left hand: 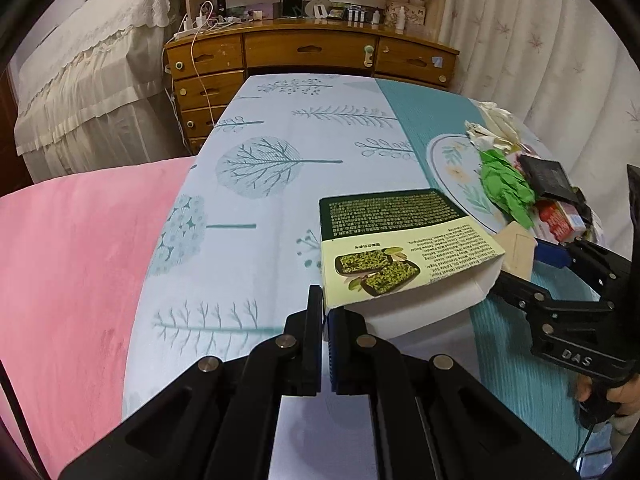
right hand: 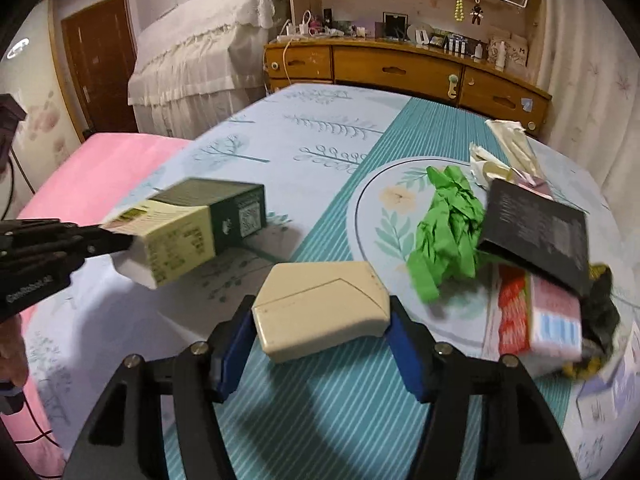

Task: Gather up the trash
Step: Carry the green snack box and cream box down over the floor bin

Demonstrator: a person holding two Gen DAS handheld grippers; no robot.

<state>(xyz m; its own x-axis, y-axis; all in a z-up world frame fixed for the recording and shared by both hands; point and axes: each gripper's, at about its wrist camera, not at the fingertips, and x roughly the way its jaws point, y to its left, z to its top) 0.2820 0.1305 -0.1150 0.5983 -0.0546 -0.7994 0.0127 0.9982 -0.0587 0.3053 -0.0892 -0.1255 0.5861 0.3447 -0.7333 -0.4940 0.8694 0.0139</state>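
Both tongs are loaded — left gripper [left hand: 325,320] pinches the green snack box [left hand: 396,248], right gripper [right hand: 320,344] clamps the beige box [right hand: 320,308] — the trash pile [right hand: 500,240] remains.

Your left gripper [left hand: 325,344]: black plastic linkage arms, round silver rivets, blue pads [left hand: 332,356] inside black fingers.
Your right gripper [right hand: 320,344]: same black frame, silver rivets, blue pads [right hand: 404,356]; raised "DAS" lettering on its body. Bare skin and a thin black cable [left hand: 586,440] below it.
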